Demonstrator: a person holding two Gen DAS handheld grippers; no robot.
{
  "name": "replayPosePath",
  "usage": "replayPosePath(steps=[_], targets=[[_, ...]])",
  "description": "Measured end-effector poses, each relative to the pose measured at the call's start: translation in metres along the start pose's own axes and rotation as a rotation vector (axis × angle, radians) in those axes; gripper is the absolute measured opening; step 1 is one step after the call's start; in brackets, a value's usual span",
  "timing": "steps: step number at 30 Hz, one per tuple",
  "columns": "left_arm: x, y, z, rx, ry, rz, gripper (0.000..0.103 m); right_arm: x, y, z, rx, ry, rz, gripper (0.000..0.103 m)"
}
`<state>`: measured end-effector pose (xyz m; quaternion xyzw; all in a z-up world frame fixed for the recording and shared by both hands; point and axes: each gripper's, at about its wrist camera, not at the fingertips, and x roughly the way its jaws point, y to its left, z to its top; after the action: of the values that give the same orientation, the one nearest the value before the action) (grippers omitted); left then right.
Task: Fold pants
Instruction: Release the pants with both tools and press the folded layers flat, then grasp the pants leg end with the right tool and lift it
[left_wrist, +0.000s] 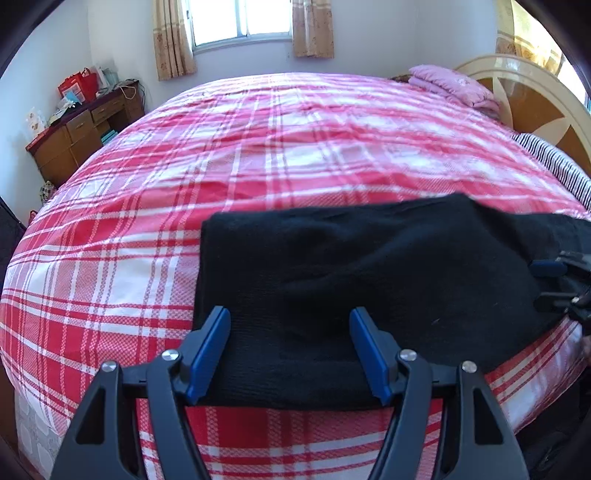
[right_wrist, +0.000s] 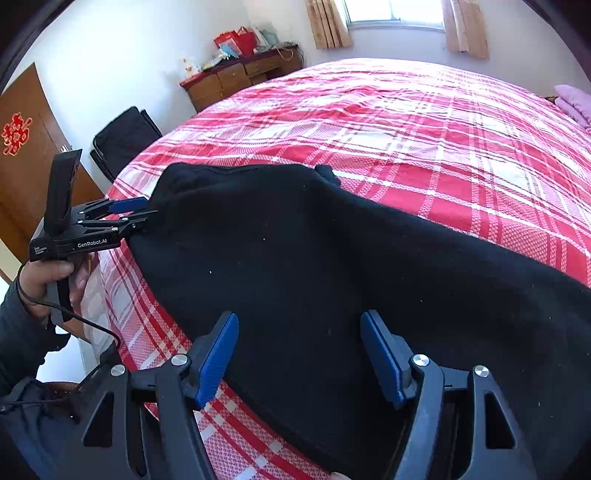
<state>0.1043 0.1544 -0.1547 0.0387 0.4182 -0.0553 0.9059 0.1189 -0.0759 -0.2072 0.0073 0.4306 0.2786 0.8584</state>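
The black pants (left_wrist: 351, 266) lie folded along the near edge of the bed (left_wrist: 258, 155), on its red, pink and white plaid cover, stretched sideways with 1 end squared off at the left in the left wrist view. The left tongs (left_wrist: 290, 321) hang over that left end with both blue pads spread wide and clear of the cloth; black fabric shows in the gap between them, but the pads do not press on it. The right tongs (right_wrist: 299, 325) stand wide as well, above the other part of the pants, nothing pinched. In the right wrist view the left tongs appear from the side at the far end of the pants, their fingertips just at the fabric edge, carried by a hand (right_wrist: 48, 280) in a dark sleeve with a cable trailing from the handle. A pink folded blanket (left_wrist: 454, 86) rests near the headboard (left_wrist: 532, 103). A wooden desk (left_wrist: 81, 133) with red bags stands by the wall, under a curtained window (left_wrist: 240, 18).
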Motion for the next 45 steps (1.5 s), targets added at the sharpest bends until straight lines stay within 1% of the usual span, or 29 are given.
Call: replayPosePath(steps=[4, 6, 8, 9, 10, 12, 13, 15, 16, 17, 18, 21, 23, 25, 26, 28, 30, 31, 34, 36, 38, 39, 40, 41, 42, 44, 45], targets=[[-0.020, -0.026, 0.012, 0.016, -0.075, -0.060, 0.069, -0.001, -0.001, 0.000, 0.015, -0.015, 0.012, 0.070], [-0.021, -0.045, 0.015, 0.041, -0.078, -0.096, 0.070, -0.007, -0.003, 0.004, 0.048, -0.004, 0.029, 0.070], [-0.016, -0.062, 0.015, 0.061, -0.059, -0.127, 0.070, -0.019, -0.013, 0.008, 0.116, -0.009, 0.045, 0.070], [-0.012, -0.072, 0.015, 0.069, -0.045, -0.148, 0.070, -0.026, -0.019, 0.008, 0.135, -0.024, 0.038, 0.070], [-0.008, -0.081, 0.014, 0.077, -0.036, -0.166, 0.070, -0.035, -0.025, 0.009, 0.148, -0.046, 0.014, 0.070], [0.000, -0.096, 0.011, 0.098, -0.019, -0.191, 0.070, -0.051, -0.039, 0.005, 0.164, -0.072, -0.068, 0.070], [0.004, -0.102, 0.009, 0.107, -0.009, -0.199, 0.070, -0.054, -0.045, 0.003, 0.174, -0.064, -0.087, 0.070], [0.015, -0.112, 0.004, 0.124, 0.037, -0.209, 0.070, -0.052, -0.061, -0.004, 0.208, -0.026, -0.117, 0.070], [0.020, -0.116, 0.002, 0.134, 0.051, -0.194, 0.071, -0.050, -0.069, -0.009, 0.221, -0.021, -0.107, 0.070], [0.021, -0.121, 0.001, 0.163, 0.038, -0.167, 0.073, -0.051, -0.075, -0.012, 0.235, -0.039, -0.073, 0.070], [0.020, -0.124, 0.001, 0.176, 0.039, -0.159, 0.075, -0.053, -0.078, -0.013, 0.253, -0.057, -0.049, 0.070], [0.015, -0.126, 0.009, 0.167, 0.050, -0.179, 0.076, -0.059, -0.081, -0.011, 0.272, -0.065, -0.028, 0.070], [0.006, -0.132, 0.018, 0.168, 0.025, -0.205, 0.076, -0.077, -0.079, -0.009, 0.243, -0.100, -0.073, 0.070], [0.000, -0.142, 0.024, 0.184, 0.001, -0.216, 0.076, -0.101, -0.089, -0.007, 0.237, -0.148, -0.107, 0.070], [-0.001, -0.149, 0.027, 0.189, -0.006, -0.226, 0.076, -0.112, -0.097, -0.007, 0.253, -0.163, -0.118, 0.070], [0.000, -0.165, 0.033, 0.208, -0.007, -0.272, 0.076, -0.144, -0.123, -0.013, 0.299, -0.192, -0.185, 0.070], [0.005, -0.184, 0.037, 0.243, 0.007, -0.303, 0.076, -0.181, -0.151, -0.025, 0.357, -0.243, -0.282, 0.070], [0.007, -0.193, 0.037, 0.260, 0.014, -0.314, 0.076, -0.202, -0.170, -0.035, 0.410, -0.265, -0.323, 0.070], [0.014, -0.224, 0.040, 0.329, 0.028, -0.347, 0.076, -0.261, -0.219, -0.070, 0.563, -0.330, -0.418, 0.070], [0.019, -0.241, 0.039, 0.360, 0.044, -0.379, 0.076, -0.292, -0.251, -0.099, 0.662, -0.345, -0.491, 0.070], [0.030, -0.256, 0.039, 0.373, 0.084, -0.401, 0.076, -0.306, -0.284, -0.122, 0.758, -0.325, -0.502, 0.070], [0.039, -0.263, 0.038, 0.368, 0.115, -0.394, 0.077, -0.311, -0.300, -0.132, 0.805, -0.319, -0.515, 0.070], [0.043, -0.265, 0.038, 0.363, 0.112, -0.375, 0.080, -0.314, -0.312, -0.140, 0.832, -0.320, -0.509, 0.070], [0.042, -0.269, 0.038, 0.366, 0.088, -0.355, 0.082, -0.316, -0.320, -0.146, 0.835, -0.341, -0.461, 0.070], [0.040, -0.272, 0.038, 0.369, 0.084, -0.346, 0.087, -0.319, -0.323, -0.148, 0.825, -0.351, -0.429, 0.070], [0.039, -0.274, 0.037, 0.353, 0.080, -0.337, 0.089, -0.329, -0.323, -0.142, 0.819, -0.354, -0.431, 0.070], [0.039, -0.273, 0.037, 0.339, 0.077, -0.336, 0.090, -0.345, -0.321, -0.141, 0.815, -0.402, -0.442, 0.070]])
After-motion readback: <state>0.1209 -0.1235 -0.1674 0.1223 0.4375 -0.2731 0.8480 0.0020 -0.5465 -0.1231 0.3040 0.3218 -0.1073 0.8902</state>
